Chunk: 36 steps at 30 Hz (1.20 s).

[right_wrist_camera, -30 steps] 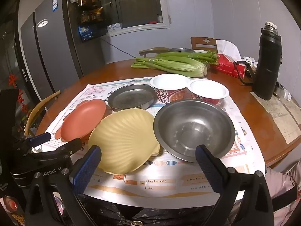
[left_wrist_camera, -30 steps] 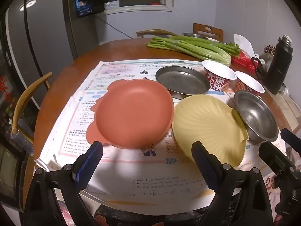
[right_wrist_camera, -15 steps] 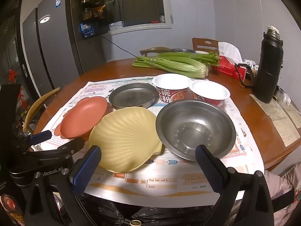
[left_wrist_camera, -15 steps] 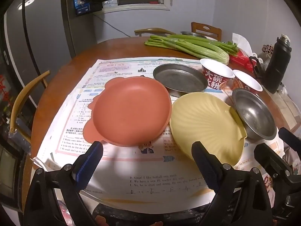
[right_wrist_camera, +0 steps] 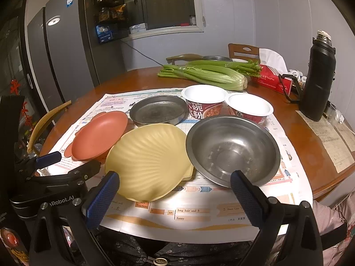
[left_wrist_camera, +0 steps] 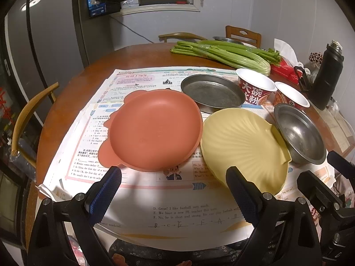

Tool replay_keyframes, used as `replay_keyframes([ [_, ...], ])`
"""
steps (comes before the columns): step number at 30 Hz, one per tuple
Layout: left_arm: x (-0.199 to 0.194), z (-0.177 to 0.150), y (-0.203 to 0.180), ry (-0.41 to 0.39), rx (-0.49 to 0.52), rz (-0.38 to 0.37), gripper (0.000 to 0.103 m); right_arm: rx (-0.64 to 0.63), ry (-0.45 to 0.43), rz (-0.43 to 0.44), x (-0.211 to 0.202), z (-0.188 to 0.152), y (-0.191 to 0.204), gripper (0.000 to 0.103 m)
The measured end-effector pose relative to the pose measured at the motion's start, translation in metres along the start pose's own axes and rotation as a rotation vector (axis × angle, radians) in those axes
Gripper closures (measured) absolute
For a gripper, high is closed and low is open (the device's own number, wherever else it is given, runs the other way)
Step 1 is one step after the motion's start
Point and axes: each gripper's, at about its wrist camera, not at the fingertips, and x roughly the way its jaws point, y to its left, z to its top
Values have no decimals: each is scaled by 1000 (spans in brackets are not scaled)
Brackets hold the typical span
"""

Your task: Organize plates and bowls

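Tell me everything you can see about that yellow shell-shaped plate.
The yellow shell-shaped plate looks like matte plastic, pale yellow, with fanned ribs spreading from a squared hinge tab on its right. It is empty and lies right side up on the printed paper sheets, between the terracotta plate and the steel bowl. Its rim meets or overlaps both neighbours. Neither hand-held gripper touches it.

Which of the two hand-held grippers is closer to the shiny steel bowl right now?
The right. The right hand-held gripper hangs open just before the steel bowl, one finger at its near rim. The left hand-held gripper faces the red plate, with the yellow shell plate between it and the bowl.
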Motion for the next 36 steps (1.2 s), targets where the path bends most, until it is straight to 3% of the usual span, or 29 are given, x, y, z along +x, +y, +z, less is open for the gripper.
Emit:
replay_keyframes([
  [23,-1,0,5,-4,-12,2,8,-13,-4,9,2,-2,5,2],
  [36,-6,9,55,-25,-140,14,8,-138,-56,61,3,27,36,2],
])
